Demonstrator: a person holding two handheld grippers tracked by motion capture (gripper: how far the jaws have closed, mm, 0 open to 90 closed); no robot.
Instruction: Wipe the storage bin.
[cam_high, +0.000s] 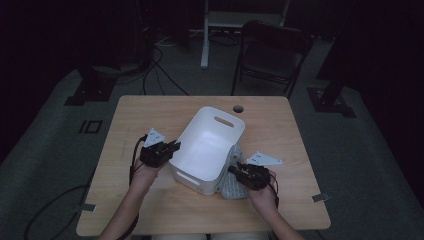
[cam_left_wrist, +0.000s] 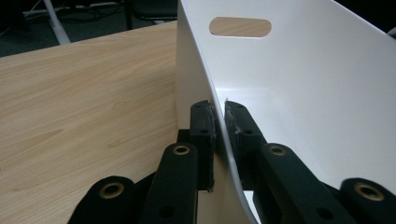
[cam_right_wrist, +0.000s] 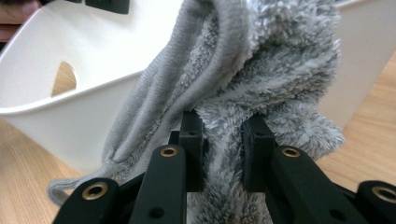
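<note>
The left gripper is clamped on the side wall of the white bin: its 2 black jaws stand almost together, 1 outside and 1 inside, with the thin white rim pinched between the pads. In the high view this gripper sits at the bin's left long side, the hand behind it coming up from the near edge of the table.

The right gripper holds a grey fluffy towel; its jaws are narrowed onto a thick fold of the pile, which bulges out above and to both sides of the pads. In the high view the same gripper points left toward the bin's right long side, and the towel hangs bunched against the outside of that wall, its lower end lying on the tabletop near the bin's front right corner.

The bin stands slantwise near the middle of the wooden table (its oval handle slot shows in the far end wall, and another in the near end). Its inside looks bare and white.

Beyond the table, a dark folding chair stands on the grey floor, with cables trailing to its left.
</note>
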